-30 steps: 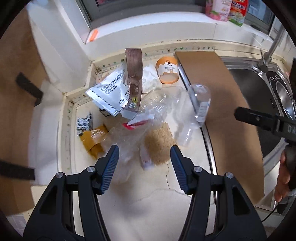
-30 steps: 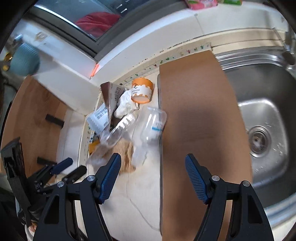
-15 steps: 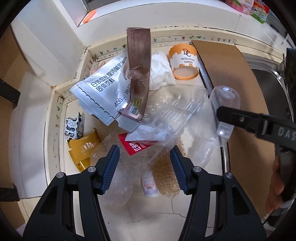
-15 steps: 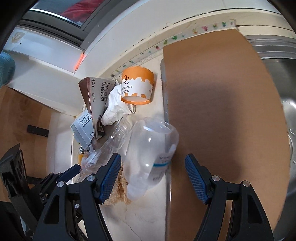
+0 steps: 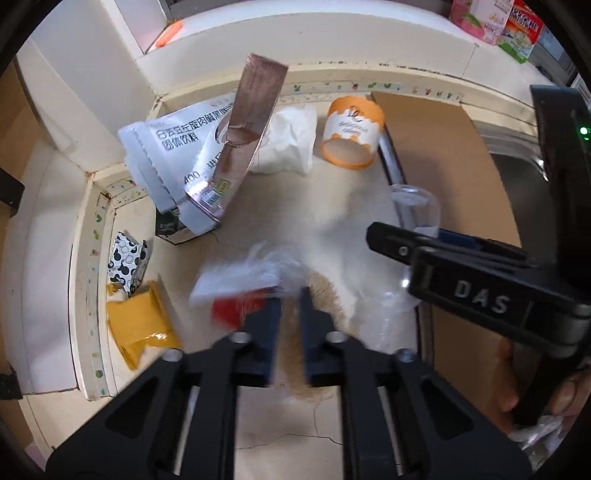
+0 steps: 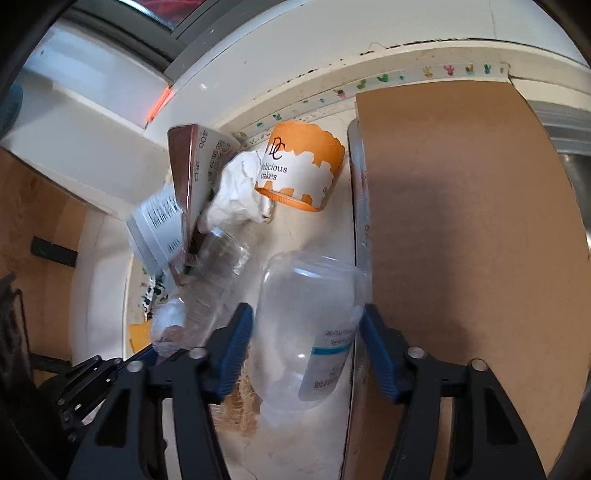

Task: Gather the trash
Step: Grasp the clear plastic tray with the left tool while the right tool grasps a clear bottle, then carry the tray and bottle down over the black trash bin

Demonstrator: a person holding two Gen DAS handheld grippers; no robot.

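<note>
Trash lies in a counter corner. My left gripper (image 5: 290, 295) is shut on a crumpled clear plastic wrapper with a red label (image 5: 243, 284), blurred by motion. My right gripper (image 6: 306, 325) is open, with its fingers on either side of a clear plastic bottle (image 6: 306, 332) that lies against the board's edge. It reaches in from the right in the left wrist view (image 5: 424, 240). An orange cake cup (image 5: 351, 134), a white tissue wad (image 5: 288, 144), a silver drink pouch (image 5: 173, 147) and a brown carton (image 5: 247, 122) lie behind.
A yellow wrapper (image 5: 142, 325) and a black-and-white packet (image 5: 127, 260) lie at the left rim. A brown board (image 6: 472, 240) covers the counter on the right, with the sink beyond. A tan scrub pad (image 5: 325, 299) lies under the left gripper. Boxes (image 5: 495, 18) stand on the sill.
My left gripper has closed on the clear wrapper and pulled it off the pile. My right gripper has moved in around the bottle.
</note>
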